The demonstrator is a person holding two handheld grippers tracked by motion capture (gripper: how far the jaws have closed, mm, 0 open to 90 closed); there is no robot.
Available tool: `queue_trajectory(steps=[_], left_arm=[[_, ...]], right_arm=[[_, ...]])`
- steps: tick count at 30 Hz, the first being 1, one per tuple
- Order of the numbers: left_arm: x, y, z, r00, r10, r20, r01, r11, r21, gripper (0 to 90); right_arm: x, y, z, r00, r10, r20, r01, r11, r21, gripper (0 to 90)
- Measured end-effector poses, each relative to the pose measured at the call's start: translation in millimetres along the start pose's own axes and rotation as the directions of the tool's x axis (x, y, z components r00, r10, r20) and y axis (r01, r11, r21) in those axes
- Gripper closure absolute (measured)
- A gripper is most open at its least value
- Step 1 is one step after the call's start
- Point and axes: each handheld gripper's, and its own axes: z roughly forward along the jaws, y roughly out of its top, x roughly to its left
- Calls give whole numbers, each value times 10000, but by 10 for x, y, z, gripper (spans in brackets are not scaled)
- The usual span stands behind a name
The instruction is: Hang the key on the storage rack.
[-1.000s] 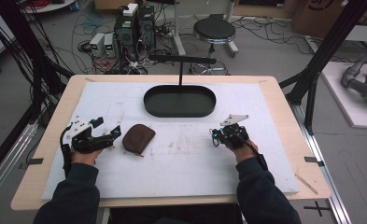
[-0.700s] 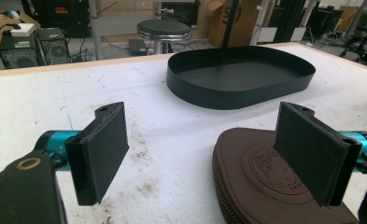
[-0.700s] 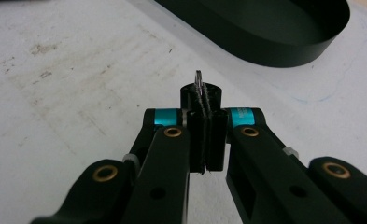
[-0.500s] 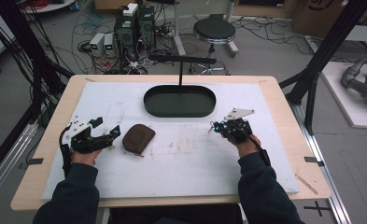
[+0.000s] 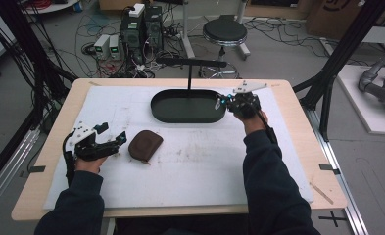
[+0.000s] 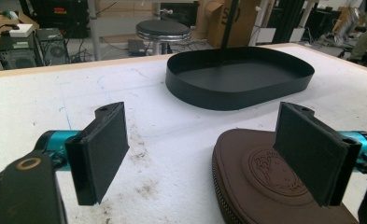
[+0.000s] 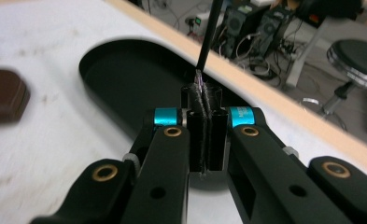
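L gripper [image 5: 112, 142] jaws wide beside brown pouch [image 5: 145, 145], R gripper [image 5: 220, 102] jaws closed, empty

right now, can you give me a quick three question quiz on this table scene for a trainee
1. True or false: the brown pouch lies inside the black tray.
2. Which gripper has its jaws pressed together with nothing between them? A) left gripper B) right gripper C) both
3. Fill in: the open jaws of the left gripper sit on the ___ side of the pouch in the high view.

Key
1. False: the pouch lies on the white mat, in front of the tray and apart from it.
2. B: in the right gripper view its pads meet, near the tray's rim; the left gripper's stand wide apart.
3. Left
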Motion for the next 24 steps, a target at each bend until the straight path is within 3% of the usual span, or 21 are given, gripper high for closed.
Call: queue_trajectory(steps=[5,10,13,18,24], left_arm=[[6,-2,-6,10000,-31,-15,31,10000,-20,177],[22,-3,-14,10000,-33,-26,33,10000,-21,177],[30,-5,-19,10000,-36,-39,36,10000,-15,177],[34,-8,-21,10000,-93,-36,93,9999,-53,177],[34,-8,-22,9999,-103,-52,103,9999,-45,177]], right_arm=[[-178,270,119,9998,-84,178,89,9996,-281,900],[-354,404,255,9979,-57,640,81,9993,-373,900],[-455,412,301,9963,310,804,-269,9984,-506,900],[-582,349,379,9949,802,607,-758,9945,-718,900],[-634,298,463,9911,1226,519,-1170,9881,-1001,899]])
